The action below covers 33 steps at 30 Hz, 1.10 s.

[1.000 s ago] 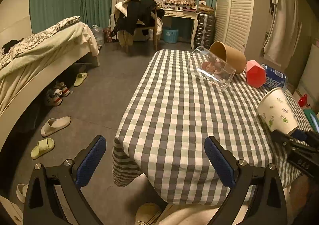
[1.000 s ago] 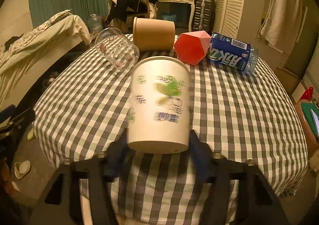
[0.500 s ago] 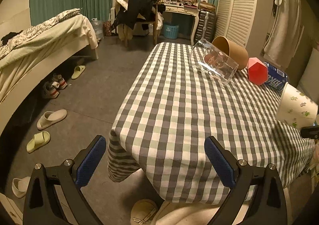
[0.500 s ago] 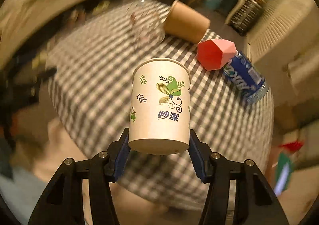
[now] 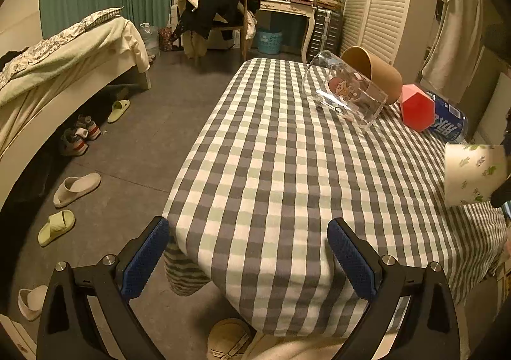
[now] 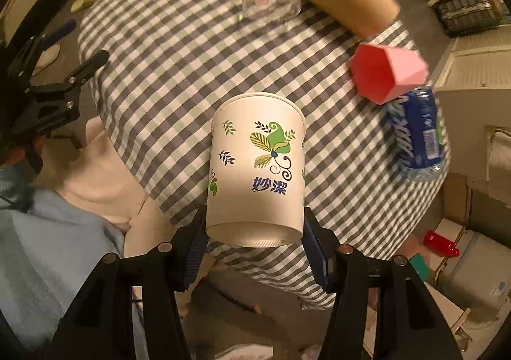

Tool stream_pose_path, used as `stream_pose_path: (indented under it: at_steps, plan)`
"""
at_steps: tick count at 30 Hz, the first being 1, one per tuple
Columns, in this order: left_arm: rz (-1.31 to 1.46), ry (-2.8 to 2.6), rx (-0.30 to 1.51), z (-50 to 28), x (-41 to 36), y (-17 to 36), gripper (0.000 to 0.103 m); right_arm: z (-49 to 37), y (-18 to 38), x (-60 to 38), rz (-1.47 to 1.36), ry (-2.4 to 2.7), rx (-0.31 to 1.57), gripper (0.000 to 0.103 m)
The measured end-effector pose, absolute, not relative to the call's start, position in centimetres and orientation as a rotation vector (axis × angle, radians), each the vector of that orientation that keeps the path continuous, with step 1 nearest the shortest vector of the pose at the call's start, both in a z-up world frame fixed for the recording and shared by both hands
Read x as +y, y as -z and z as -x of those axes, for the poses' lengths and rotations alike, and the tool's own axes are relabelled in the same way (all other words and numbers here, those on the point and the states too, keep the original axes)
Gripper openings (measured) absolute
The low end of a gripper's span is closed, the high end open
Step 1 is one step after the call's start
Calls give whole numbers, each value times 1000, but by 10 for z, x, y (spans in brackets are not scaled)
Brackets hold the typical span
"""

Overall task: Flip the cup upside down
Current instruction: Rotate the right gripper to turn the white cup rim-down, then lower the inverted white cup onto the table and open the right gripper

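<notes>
My right gripper (image 6: 255,232) is shut on a white paper cup (image 6: 257,168) with a green leaf print, gripping it near its base. The cup is held in the air above the checked tablecloth (image 6: 179,72), mouth pointing away from the camera and down toward the table. In the left wrist view the cup (image 5: 472,178) lies on its side in the air at the right edge, mouth to the left. My left gripper (image 5: 249,261) is open and empty, at the table's near left corner; it also shows in the right wrist view (image 6: 57,72).
On the far side of the table lie a clear glass (image 5: 346,95), a brown paper cup (image 5: 373,72), a red faceted cup (image 5: 416,107) and a blue bottle (image 5: 447,123). A bed and slippers are on the floor to the left.
My right gripper has lifted the paper cup and tipped it from upright to sideways and past, now looking down on the table. My left gripper has barely moved.
</notes>
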<state>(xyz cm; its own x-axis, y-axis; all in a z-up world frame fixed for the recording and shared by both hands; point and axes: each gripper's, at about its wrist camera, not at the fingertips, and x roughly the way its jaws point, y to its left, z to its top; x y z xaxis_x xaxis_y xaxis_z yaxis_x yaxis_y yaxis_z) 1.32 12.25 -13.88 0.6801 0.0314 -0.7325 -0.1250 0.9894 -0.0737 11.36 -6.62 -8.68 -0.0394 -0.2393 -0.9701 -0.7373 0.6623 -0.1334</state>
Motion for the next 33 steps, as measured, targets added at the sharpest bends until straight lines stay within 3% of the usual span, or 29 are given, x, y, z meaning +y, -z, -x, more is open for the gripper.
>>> stream_pose_path:
  at_steps: [7, 18, 21, 28, 33]
  plan:
    - [106, -97, 822, -26, 123, 144, 102, -146, 101, -44, 879, -505, 1678, 56]
    - [106, -58, 797, -38, 123, 131, 102, -158, 88, -23, 851, -529, 1586, 58]
    - [92, -46, 784, -38, 119, 121, 102, -151, 69, -30, 773, -536, 1516, 72]
    - [96, -23, 720, -30, 109, 81, 102, -130, 10, -65, 575, -521, 1260, 76]
    - [112, -11, 659, -22, 96, 47, 102, -97, -33, -110, 317, -465, 942, 81]
